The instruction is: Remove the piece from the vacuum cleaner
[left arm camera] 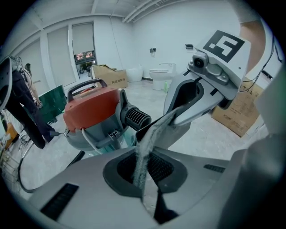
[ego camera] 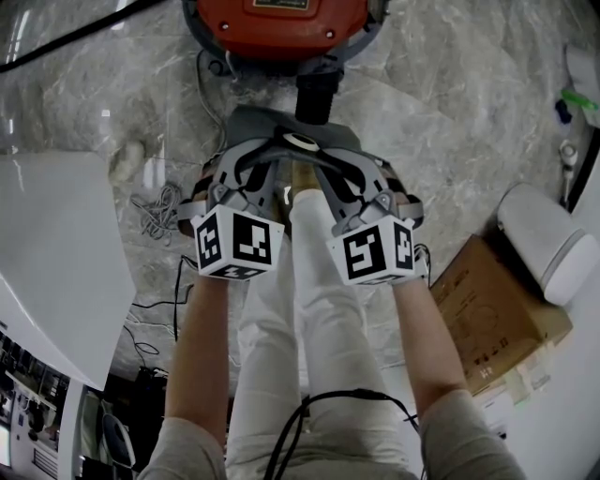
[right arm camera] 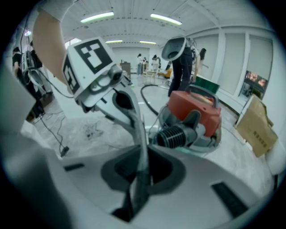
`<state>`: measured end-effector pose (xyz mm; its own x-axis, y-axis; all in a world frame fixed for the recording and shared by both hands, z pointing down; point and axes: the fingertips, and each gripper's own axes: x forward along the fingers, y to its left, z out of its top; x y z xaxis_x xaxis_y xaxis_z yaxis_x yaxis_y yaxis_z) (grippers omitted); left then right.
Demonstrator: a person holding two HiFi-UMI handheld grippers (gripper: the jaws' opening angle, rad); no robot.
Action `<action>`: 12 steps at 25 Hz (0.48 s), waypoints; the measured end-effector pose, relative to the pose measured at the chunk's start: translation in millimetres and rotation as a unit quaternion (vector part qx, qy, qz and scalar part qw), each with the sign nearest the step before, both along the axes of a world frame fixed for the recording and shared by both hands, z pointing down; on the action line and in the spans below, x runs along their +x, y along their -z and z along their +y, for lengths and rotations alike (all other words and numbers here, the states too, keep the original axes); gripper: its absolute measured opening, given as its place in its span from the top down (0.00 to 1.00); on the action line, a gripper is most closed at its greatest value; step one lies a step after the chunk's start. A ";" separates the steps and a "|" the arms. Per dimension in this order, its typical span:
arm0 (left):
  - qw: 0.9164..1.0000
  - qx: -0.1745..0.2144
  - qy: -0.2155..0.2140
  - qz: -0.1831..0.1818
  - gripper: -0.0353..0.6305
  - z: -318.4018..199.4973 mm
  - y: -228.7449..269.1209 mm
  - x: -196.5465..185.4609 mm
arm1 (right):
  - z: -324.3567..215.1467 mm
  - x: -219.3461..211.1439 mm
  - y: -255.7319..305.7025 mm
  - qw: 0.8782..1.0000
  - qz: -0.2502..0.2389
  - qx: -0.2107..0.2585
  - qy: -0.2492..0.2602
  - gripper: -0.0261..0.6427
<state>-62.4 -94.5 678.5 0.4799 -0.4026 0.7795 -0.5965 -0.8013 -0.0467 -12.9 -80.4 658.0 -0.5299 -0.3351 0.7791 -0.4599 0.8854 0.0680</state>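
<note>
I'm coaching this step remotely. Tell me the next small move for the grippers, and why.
Probably draw both grippers back together, away from the vacuum cleaner. The left gripper and the right gripper are each shut on the grey piece. That piece seems to sit right at the black port, so a short straight pull looks likeliest to free it.

**Orange-red against grey marble**

The vacuum cleaner (ego camera: 281,23) is showing an orange-red top over a grey base, its ribbed port (left arm camera: 135,118) looking black. The piece (ego camera: 248,122) is showing dark grey. The marker cubes (ego camera: 236,244) are wearing black-and-white squares, and the floor (ego camera: 469,103) is showing grey marbling.
</note>
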 end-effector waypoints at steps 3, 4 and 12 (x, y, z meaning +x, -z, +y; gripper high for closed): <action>1.000 0.002 0.000 -0.001 0.89 3.1 2.2 -1.7 | 2.7 -1.5 1.8 1.000 0.001 0.002 0.005 0.89; 1.000 0.003 -0.001 -0.002 0.89 4.5 3.1 -2.3 | 3.6 -2.1 2.8 1.000 0.001 0.003 0.007 0.89; 1.000 0.009 0.001 -0.003 0.89 10.4 22.1 -9.3 | 9.1 -9.5 22.8 1.000 -0.004 0.008 0.014 0.89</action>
